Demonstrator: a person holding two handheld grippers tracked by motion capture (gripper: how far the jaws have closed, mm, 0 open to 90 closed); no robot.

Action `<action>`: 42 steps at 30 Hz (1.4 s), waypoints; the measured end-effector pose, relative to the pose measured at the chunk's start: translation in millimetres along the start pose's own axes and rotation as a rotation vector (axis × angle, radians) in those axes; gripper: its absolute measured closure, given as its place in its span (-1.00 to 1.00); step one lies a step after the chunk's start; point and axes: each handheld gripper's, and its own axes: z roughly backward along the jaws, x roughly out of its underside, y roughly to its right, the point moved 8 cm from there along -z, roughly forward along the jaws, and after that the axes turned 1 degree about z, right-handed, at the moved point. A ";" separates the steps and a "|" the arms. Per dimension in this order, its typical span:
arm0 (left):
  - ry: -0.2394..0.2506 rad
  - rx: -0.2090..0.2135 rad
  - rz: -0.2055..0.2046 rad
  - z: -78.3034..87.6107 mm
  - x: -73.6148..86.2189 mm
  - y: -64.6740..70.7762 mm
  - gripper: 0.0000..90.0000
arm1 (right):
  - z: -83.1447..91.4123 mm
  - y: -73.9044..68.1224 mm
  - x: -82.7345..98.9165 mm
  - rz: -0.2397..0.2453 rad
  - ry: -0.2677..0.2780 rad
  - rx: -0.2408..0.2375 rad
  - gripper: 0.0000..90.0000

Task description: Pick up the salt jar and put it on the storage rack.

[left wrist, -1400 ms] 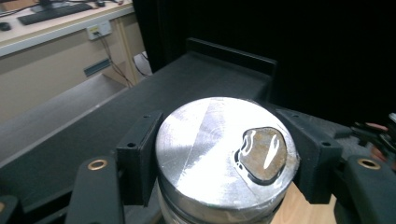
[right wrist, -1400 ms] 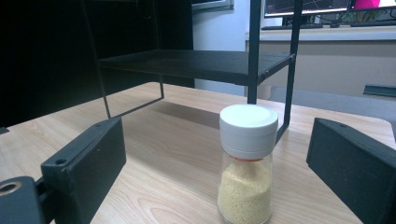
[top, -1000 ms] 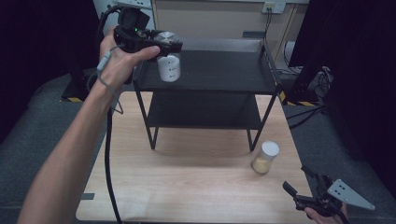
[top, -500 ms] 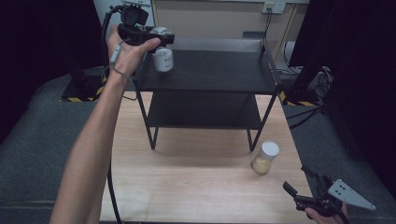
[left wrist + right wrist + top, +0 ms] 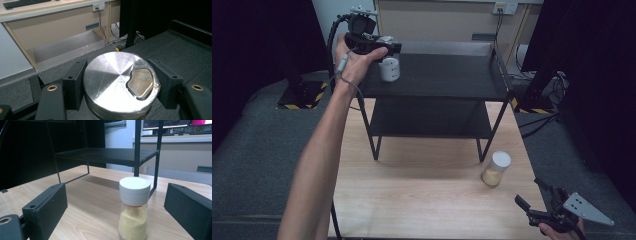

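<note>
White can with a foil-sealed silver top, seal partly torn near one edge. It sits at the near left corner of the top shelf of a black two-tier rack. Whether its base rests on the shelf or hangs just clear: cannot tell.

Left tongs clamped on the can. In the left gripper view the black pads press against both sides of the lid rim, no gap on either side. The left hand grips the tool body from above the shelf's left edge, forearm stretched up from the lower left of the high view, cable looping off behind.

Lower shelf of the rack bare. The rack's legs stand on the far half of a light wooden surface.

Spice jar with white cap and yellow granules upright on the surface, just beside the rack's near right leg.

Right tongs low at the near right corner of the surface, grey three-cornered plate on top. Jaws spread wide, gripping nothing. In the right gripper view the jar stands ahead between the two jaws, clear of both pads.

Beyond the rack: beige cabinet wall with a socket, dark curtains either side, grey floor.
</note>
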 end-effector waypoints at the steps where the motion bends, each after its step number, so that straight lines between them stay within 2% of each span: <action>1: 0.003 0.003 0.000 -0.3 0.6 -0.5 -0.25 | -0.1 0.0 -0.1 0.000 0.000 0.000 -0.89; 4: 0.003 0.001 -0.006 -0.4 0.7 -0.5 -0.26 | -0.4 -0.2 0.0 -0.001 -0.001 -0.001 -0.89; 5: 0.020 0.011 -0.003 -0.4 1.9 -1.6 -0.28 | -0.5 -0.2 0.0 -0.001 -0.002 -0.001 -0.89; 6: 0.039 0.009 0.018 0.6 1.9 -1.6 -0.44 | -0.5 -0.4 0.0 0.000 -0.001 -0.001 -0.89; 7: 0.039 0.009 0.018 0.6 1.9 -1.6 -0.68 | -0.5 -0.4 0.0 0.000 -0.001 -0.001 -0.89; 8: 0.053 -0.003 0.021 1.8 2.0 -0.4 -0.68 | -0.2 -0.7 -0.1 0.000 0.000 -0.002 -0.89; 9: 0.070 -0.014 0.018 3.6 2.3 0.6 -0.77 | -0.1 -0.8 -0.1 0.001 0.000 -0.003 -0.89; 10: 0.102 -0.014 0.039 8.4 2.7 0.8 -0.90 | -0.2 -1.0 -0.2 0.001 0.000 -0.003 -0.89; 12: 0.122 -0.021 0.045 13.1 2.9 2.0 -0.92 | -0.2 -1.1 -0.2 0.002 0.000 -0.004 -0.89; 15: 0.146 -0.004 0.039 24.9 3.6 3.5 -0.93 | -0.1 -1.6 -0.6 0.002 0.003 -0.006 -0.89; 18: 0.163 0.016 -0.001 42.0 5.0 10.2 -0.93 | 0.2 -2.3 -1.0 0.006 0.004 -0.009 -0.89; 20: 0.181 0.064 -0.007 54.6 8.7 14.9 -0.93 | -0.5 -2.6 -1.2 0.007 0.004 -0.012 -0.89; 22: 0.208 0.090 -0.006 65.5 12.9 18.4 -0.93 | -0.5 -3.2 -1.7 0.012 0.004 -0.015 -0.89; 24: 0.214 0.110 -0.019 78.8 17.0 22.1 -0.93 | -0.4 -3.9 -2.0 0.013 0.005 -0.016 -0.88; 29: 0.257 0.145 -0.033 103.8 34.7 30.6 -0.93 | -0.3 -5.1 -2.2 0.015 0.001 -0.017 -0.88; 32: 0.257 0.164 -0.053 117.2 43.8 34.4 -0.93 | -0.3 -5.0 -2.1 0.015 0.001 -0.015 -0.88; 36: 0.254 0.191 -0.053 131.6 57.4 38.1 -0.93 | -0.1 -4.9 -1.7 0.015 -0.002 -0.009 -0.88; 37: 0.261 0.190 -0.061 136.6 64.9 40.7 -0.93 | -0.4 -5.1 -1.7 0.015 -0.004 -0.008 -0.88; 39: 0.256 0.202 -0.047 139.6 72.6 42.3 -0.94 | -0.3 -5.3 -1.7 0.016 -0.004 -0.007 -0.88; 42: 0.258 0.211 -0.055 144.3 85.2 43.6 -0.94 | -0.1 -5.3 -1.7 0.016 -0.004 -0.005 -0.88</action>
